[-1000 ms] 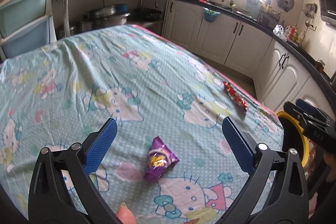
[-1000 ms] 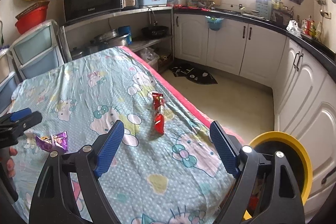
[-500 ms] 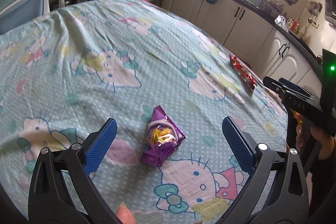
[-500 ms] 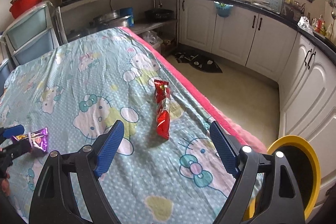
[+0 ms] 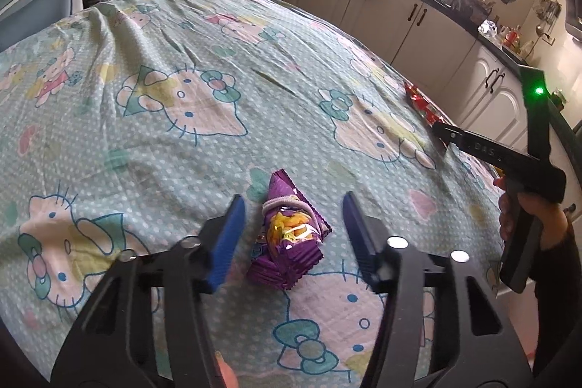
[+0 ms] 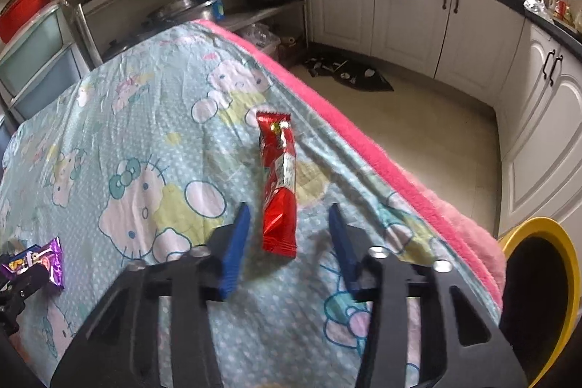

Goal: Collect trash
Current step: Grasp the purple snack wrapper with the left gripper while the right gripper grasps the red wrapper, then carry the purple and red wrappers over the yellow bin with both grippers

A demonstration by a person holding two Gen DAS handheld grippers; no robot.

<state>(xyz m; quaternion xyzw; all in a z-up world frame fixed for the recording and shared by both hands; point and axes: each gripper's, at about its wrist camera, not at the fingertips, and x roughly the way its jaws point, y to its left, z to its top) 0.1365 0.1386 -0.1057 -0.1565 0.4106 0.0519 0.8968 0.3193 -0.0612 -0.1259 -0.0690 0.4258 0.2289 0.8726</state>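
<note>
Two tools spread | left tool point(image 5: 293, 224) straddles crinkled purple wrapper point(image 5: 289, 239) | right tool point(image 6: 289, 235) straddles glossy red wrapper point(image 6: 278, 184) (oblong; untouched)

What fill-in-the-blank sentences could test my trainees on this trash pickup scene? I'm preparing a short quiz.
1. The left gripper has its fingers on either side of the ____ wrapper.
2. The right gripper is lined up on the ____ wrapper.
3. Both wrappers lie on a ____ with a cartoon cat print.
4. The bin has a ____ rim.

Missing words: purple; red; bedsheet; yellow
</note>
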